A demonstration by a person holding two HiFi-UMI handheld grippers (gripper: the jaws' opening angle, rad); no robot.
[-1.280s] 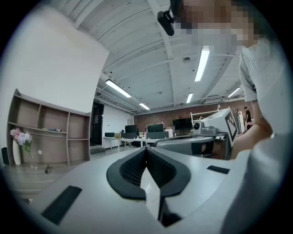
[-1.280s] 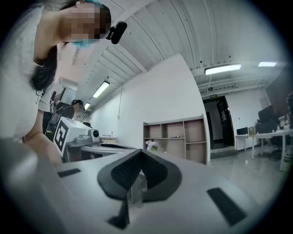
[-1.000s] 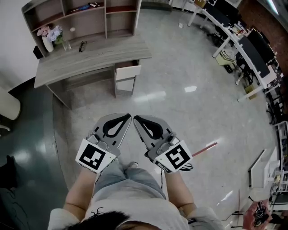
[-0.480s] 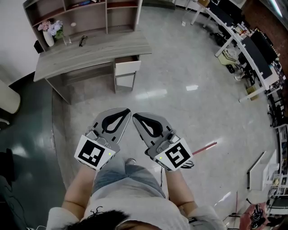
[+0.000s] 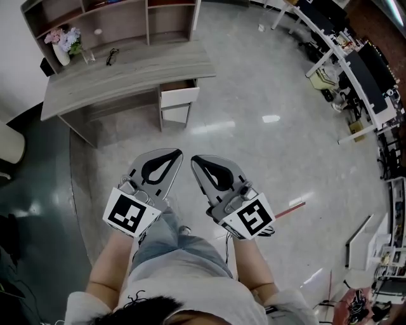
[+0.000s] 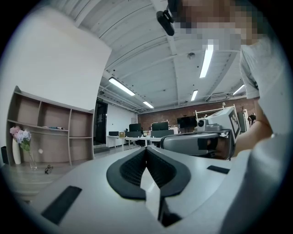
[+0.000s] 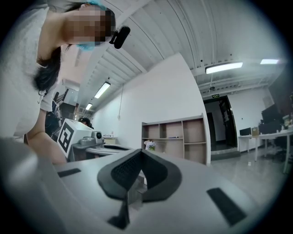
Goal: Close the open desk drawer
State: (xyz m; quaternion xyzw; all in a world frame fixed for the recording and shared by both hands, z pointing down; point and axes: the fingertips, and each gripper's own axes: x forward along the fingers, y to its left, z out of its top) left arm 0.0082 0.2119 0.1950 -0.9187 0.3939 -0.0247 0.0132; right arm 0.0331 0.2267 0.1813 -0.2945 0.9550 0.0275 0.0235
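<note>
— At the right-hand end of the desk (image 5: 120, 73), as the head view shows it, what do you see?
— The drawer (image 5: 179, 98) stands pulled out from under the top. Its white front faces the open floor (image 5: 254, 146).
— And the grippers?
— Both are well apart from the desk, held low in front of the person, over the floor. The left gripper (image 5: 176, 154) has its jaws brought together, tips meeting, with nothing between them. The right gripper (image 5: 195, 160) is the same: jaws together and empty. The two are angled toward each other, tips near but not touching.
— Anything on the desk top?
— Near its far left corner there is a white vase of flowers (image 5: 61, 49). A pair of glasses (image 5: 113, 57) lies a little toward the middle. A shelf unit (image 5: 127, 19) rises along the back edge.
</note>
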